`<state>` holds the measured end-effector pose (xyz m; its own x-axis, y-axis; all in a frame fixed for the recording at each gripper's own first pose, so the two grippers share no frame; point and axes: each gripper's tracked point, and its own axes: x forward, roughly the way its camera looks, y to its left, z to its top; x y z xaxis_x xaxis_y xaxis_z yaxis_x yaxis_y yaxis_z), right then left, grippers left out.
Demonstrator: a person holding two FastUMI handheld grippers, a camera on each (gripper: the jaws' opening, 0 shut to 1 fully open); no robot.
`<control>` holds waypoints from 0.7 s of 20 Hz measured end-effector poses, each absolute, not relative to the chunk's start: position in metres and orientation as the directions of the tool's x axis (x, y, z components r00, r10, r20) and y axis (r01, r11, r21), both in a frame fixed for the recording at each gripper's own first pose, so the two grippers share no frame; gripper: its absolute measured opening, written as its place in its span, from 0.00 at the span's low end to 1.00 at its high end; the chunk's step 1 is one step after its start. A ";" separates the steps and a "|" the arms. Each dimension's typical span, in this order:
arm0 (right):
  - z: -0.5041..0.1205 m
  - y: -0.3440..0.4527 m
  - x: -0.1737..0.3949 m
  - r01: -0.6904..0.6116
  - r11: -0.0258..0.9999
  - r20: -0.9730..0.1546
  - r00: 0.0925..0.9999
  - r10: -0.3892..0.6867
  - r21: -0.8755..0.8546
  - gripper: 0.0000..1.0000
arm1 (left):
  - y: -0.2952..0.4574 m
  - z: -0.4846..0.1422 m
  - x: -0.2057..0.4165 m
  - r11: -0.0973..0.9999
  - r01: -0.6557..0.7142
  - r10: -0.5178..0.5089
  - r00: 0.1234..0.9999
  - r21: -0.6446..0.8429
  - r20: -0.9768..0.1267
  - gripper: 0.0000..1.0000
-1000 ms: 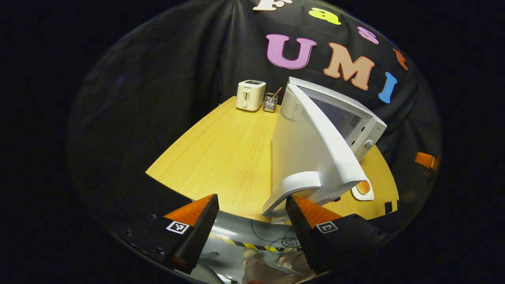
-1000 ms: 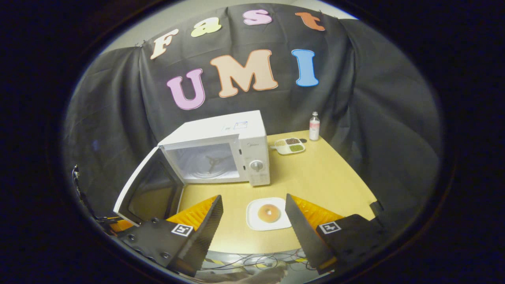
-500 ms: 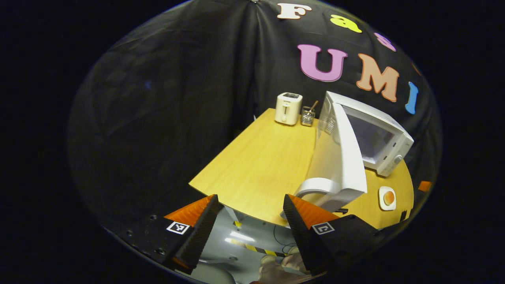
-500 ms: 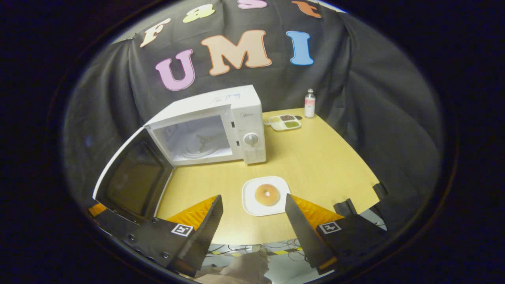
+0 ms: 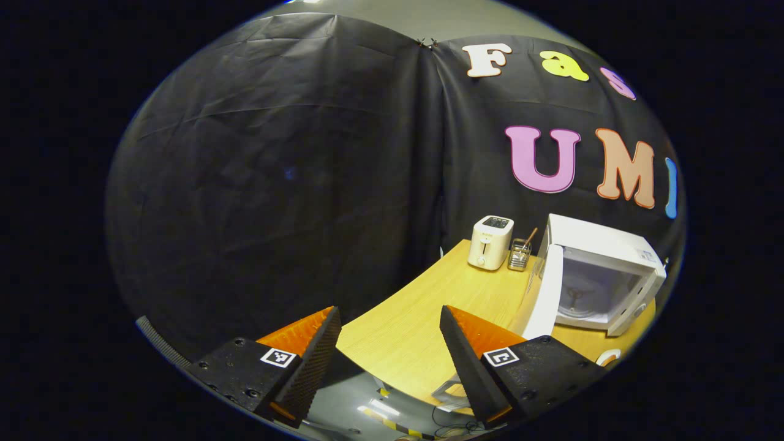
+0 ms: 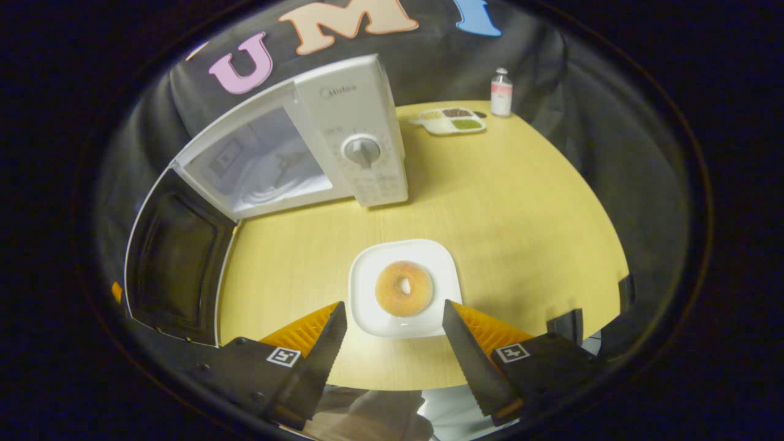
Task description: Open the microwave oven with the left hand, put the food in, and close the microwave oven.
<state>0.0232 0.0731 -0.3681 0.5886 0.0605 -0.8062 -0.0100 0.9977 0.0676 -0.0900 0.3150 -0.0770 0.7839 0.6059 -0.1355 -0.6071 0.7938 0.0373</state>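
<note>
The white microwave (image 6: pixel 361 116) stands on the wooden table (image 6: pixel 520 202) with its door (image 6: pixel 174 260) swung wide open to the left and its cavity (image 6: pixel 263 165) bare. A doughnut (image 6: pixel 403 288) lies on a white square plate (image 6: pixel 367 306) in front of it. My right gripper (image 6: pixel 392 334) is open, hovering just above the plate's near edge. In the left gripper view the microwave (image 5: pixel 603 282) sits far off at the right with its door (image 5: pixel 544 300) open. My left gripper (image 5: pixel 389 355) is open and holds nothing, back beyond the table's corner.
A white toaster (image 5: pixel 490 242) and a small wire holder (image 5: pixel 519 254) stand at the table's far left. A divided dish of grains (image 6: pixel 452 119) and a small bottle (image 6: pixel 501 92) stand at the back right. Black brackets (image 6: pixel 569 324) sit on the table's near edge.
My left gripper has let go of the door handle and pulled back and up, away from the table. My right gripper has moved forward and down over the plate.
</note>
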 end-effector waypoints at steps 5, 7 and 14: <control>-0.407 0.068 0.044 -0.077 0.996 -0.883 0.463 0.079 0.049 0.90 | 0.294 -0.059 -0.082 0.758 -0.649 0.643 0.760 -0.066 -0.092 0.95; -0.417 0.062 0.053 -0.098 0.995 -0.898 0.438 0.051 0.009 0.90 | 0.295 -0.056 -0.084 0.735 -0.675 0.670 0.738 -0.067 -0.087 0.95; -0.434 0.069 0.056 -0.107 0.994 -0.921 0.385 0.060 0.020 0.90 | 0.286 -0.050 -0.085 0.707 -0.707 0.703 0.705 -0.017 -0.097 0.95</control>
<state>0.0557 0.0695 -0.4337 0.3850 0.0600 -0.9210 -0.1068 0.9941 0.0201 -0.0845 0.2857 -0.0503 0.7047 0.7028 -0.0969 -0.7072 0.7068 -0.0165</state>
